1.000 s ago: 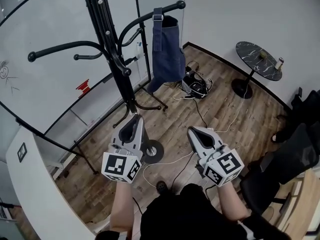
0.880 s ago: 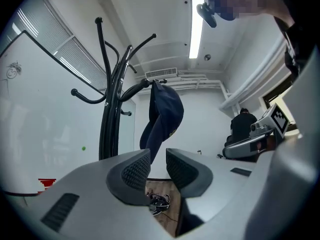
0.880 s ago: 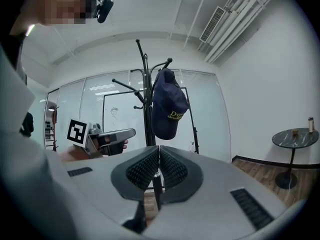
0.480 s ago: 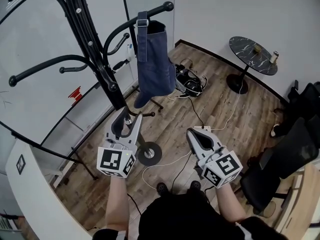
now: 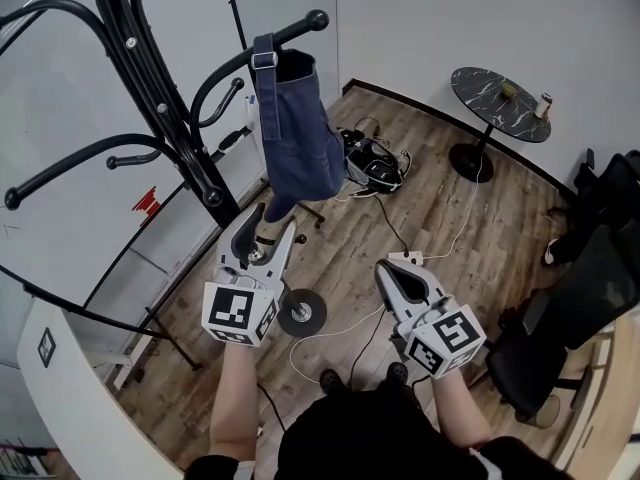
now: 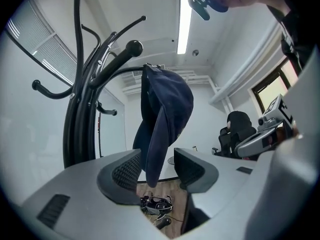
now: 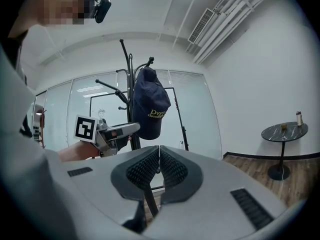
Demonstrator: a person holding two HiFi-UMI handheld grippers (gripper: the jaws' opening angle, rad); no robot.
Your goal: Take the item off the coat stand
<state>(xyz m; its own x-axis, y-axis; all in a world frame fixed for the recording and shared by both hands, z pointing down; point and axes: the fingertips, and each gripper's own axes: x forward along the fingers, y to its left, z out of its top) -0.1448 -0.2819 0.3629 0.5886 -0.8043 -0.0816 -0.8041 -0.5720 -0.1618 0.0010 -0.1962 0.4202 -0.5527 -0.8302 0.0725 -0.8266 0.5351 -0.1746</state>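
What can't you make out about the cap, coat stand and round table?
Cap, yellow print: right gripper view, too small to read.
Coat stand, top: head view, cut off by the upper edge.
Small things on the round table: head view, too small to identify.

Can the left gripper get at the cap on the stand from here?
Probably yes. The left gripper has just been opening its jaws, which stand apart. The cap hangs straight ahead, its brim tip in line between them, untouched, with nothing in the way.
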